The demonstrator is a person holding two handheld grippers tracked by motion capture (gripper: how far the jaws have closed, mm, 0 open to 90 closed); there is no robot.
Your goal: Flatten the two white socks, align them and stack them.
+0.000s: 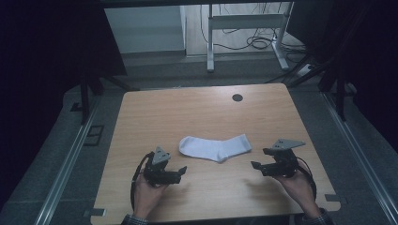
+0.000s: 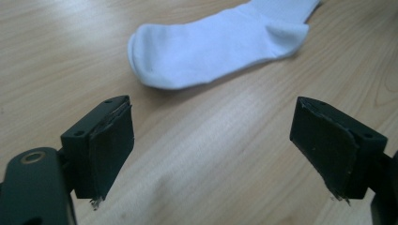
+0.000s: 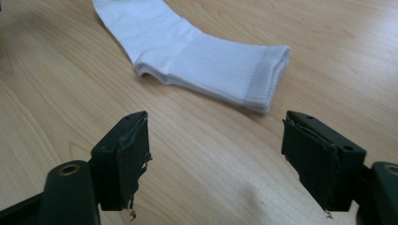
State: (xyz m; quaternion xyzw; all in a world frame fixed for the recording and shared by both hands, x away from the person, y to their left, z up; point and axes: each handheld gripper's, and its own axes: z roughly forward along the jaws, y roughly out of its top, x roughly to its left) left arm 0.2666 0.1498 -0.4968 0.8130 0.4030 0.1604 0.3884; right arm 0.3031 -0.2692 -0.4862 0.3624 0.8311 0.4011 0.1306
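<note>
Currently: white sock [image 1: 216, 147] flat on surface [image 1: 197, 108]; left gripper [image 1: 180, 171], right gripper [image 1: 256, 165] spread, empty (risk: pinching one layer, bunching fabric).

A dim lab: bare wooden table [image 1: 155, 117], metal desk frame [image 1: 246, 28], loose floor cables [image 1: 256, 43].

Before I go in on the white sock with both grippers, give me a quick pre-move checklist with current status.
1. Left gripper jaws open, nothing between them: ok.
2. Right gripper jaws open, nothing between them: ok.
3. Sock lying flat on the table, apart from both grippers: ok.
4. Toe end ahead of the left gripper, cuff end ahead of the right: ok.
5. Bare wood between each gripper and the sock: ok.
6. One sock or a stacked pair: cannot tell.
</note>
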